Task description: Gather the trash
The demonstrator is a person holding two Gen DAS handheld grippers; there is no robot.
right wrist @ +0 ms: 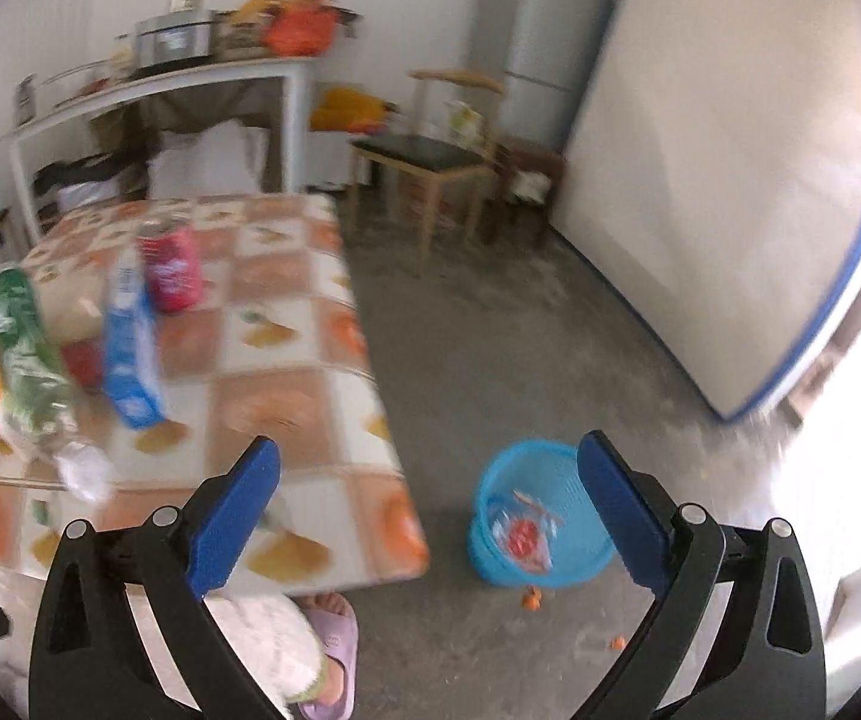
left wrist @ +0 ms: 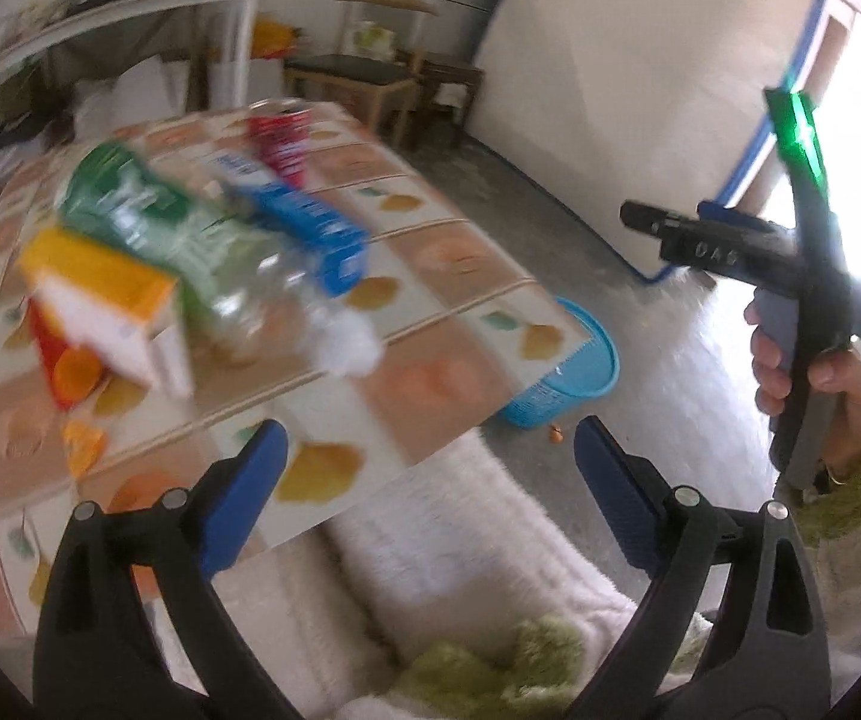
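Observation:
Trash lies blurred on the patterned table (left wrist: 442,276): a green-labelled plastic bottle (left wrist: 190,246) on its side, a blue carton (left wrist: 310,228), a red can (left wrist: 280,141), a yellow-and-white carton (left wrist: 106,312) and an orange cup (left wrist: 73,372). My left gripper (left wrist: 430,456) hangs open and empty over the table's near corner. My right gripper (right wrist: 430,480) is open too, with nothing between its pads, above the floor between the table (right wrist: 310,420) and a blue basket (right wrist: 538,516). A red-and-clear wrapper (right wrist: 520,540) lies in the basket.
Small orange scraps (right wrist: 531,600) lie on the floor by the basket. A person's foot in a lilac slipper (right wrist: 334,648) stands at the table's edge. A chair (right wrist: 430,162), a shelf table (right wrist: 160,84) and a leaning mattress (right wrist: 730,180) line the back.

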